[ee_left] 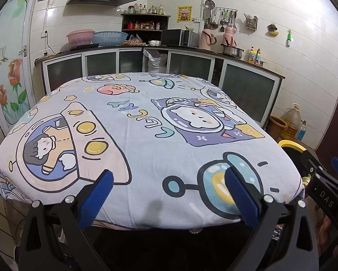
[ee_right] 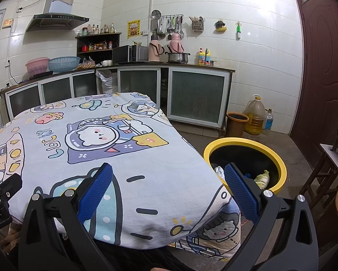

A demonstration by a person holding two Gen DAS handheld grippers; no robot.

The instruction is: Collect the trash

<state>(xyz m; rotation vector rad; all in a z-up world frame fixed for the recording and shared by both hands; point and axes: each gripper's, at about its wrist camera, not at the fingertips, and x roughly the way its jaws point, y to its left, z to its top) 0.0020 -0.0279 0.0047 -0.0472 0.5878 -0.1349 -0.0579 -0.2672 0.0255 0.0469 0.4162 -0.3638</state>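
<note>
right wrist view: my right gripper (ee_right: 167,181) and left gripper (ee_left: 167,184) hang spread, empty, over the tablecloth (ee_right: 96,149). bin (ee_right: 279,158) beside the tablecloth holds scraps; nothing seems left to collect.

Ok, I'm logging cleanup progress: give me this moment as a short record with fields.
table: cartoon-print cloth, no trash visible on it
bin: yellow-rimmed bin on the floor beside the table's right side
bin contents: leafy vegetable scrap, white crumpled item
left gripper: open, holding nothing
right gripper: open, holding nothing
</note>
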